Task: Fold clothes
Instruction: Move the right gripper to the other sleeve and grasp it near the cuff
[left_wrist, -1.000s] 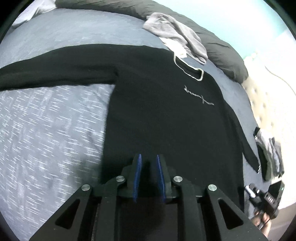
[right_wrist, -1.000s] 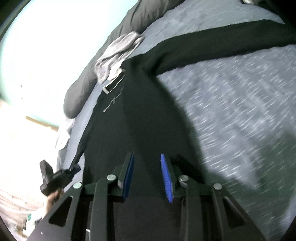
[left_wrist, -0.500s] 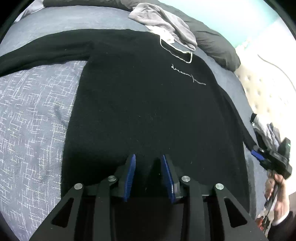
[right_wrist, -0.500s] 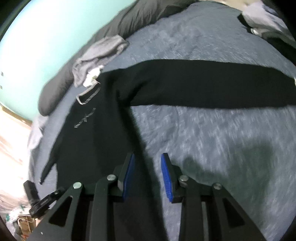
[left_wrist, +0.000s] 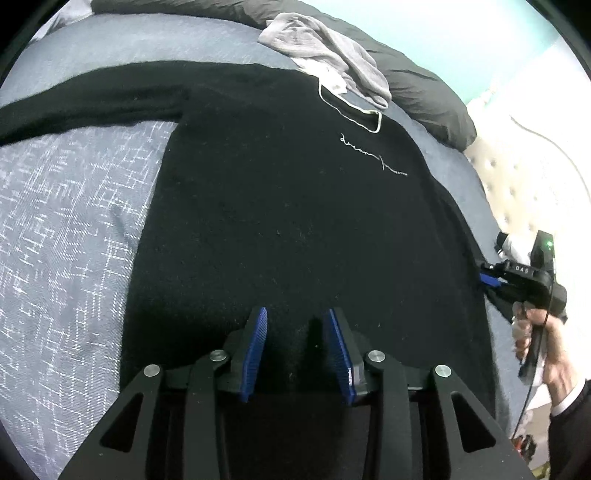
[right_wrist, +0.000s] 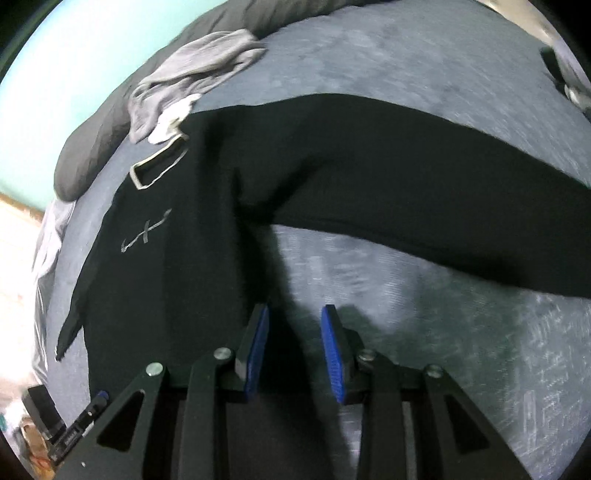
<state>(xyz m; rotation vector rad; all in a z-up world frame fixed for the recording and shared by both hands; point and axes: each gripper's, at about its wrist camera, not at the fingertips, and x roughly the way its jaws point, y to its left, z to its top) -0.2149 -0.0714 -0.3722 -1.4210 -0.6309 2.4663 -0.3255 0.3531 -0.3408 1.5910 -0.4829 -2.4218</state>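
Broadly, the bed (left_wrist: 66, 221) fills both views, its blue-grey crosshatched cover running out past every edge, so its full extent is cut off. Spread flat on it lies the black sweater (left_wrist: 295, 206), front up, with pale trim at the neck and a thin script line on the chest too small to read. One sleeve (right_wrist: 424, 192) stretches straight out sideways across the cover and is cut off by the frame; the other lies along the body's side, its cuff end near the bed's edge. A long dark pillow (left_wrist: 424, 92) lies beyond the collar, and a crumpled grey garment (left_wrist: 332, 48) rests partly on the neckline, hiding part of it.

The left tongs (left_wrist: 297, 350) hover over the sweater's lower body, blue pads apart with nothing pressed between them. The right tongs (right_wrist: 295, 350) are likewise parted, over the sweater's side edge and bare cover, gripping nothing; that view is smeared. The right hand (left_wrist: 543, 347) shows at the rim, sleeve cut off.
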